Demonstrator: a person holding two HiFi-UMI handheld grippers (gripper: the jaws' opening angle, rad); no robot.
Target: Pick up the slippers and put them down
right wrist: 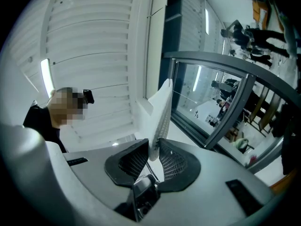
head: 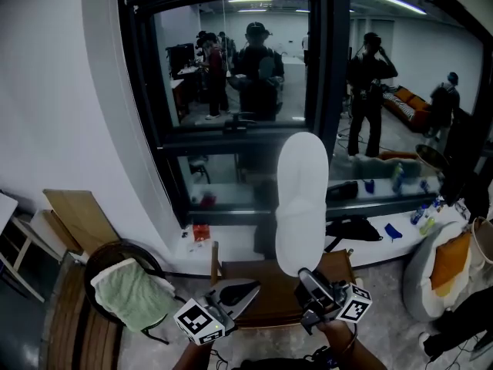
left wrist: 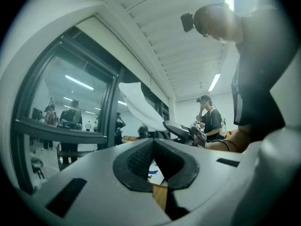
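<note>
A white slipper [head: 302,199] stands upright in the air in front of the dark window, sole toward me. My right gripper [head: 308,280] is shut on its lower end. In the right gripper view the slipper's edge [right wrist: 162,112] rises from between the two ribbed pads of that gripper [right wrist: 154,147]. To the left, my left gripper [head: 248,290] hovers over the brown table, jaws together and holding nothing. In the left gripper view its pads [left wrist: 153,142] meet at the tips, and the slipper [left wrist: 138,105] shows beyond them with the right gripper under it.
A small brown wooden table [head: 269,295] lies under both grippers. A round chair with a green towel [head: 131,293] stands at the lower left. A white ledge [head: 385,241] with bottles and a dark bag runs under the window. People stand behind the glass [head: 231,60].
</note>
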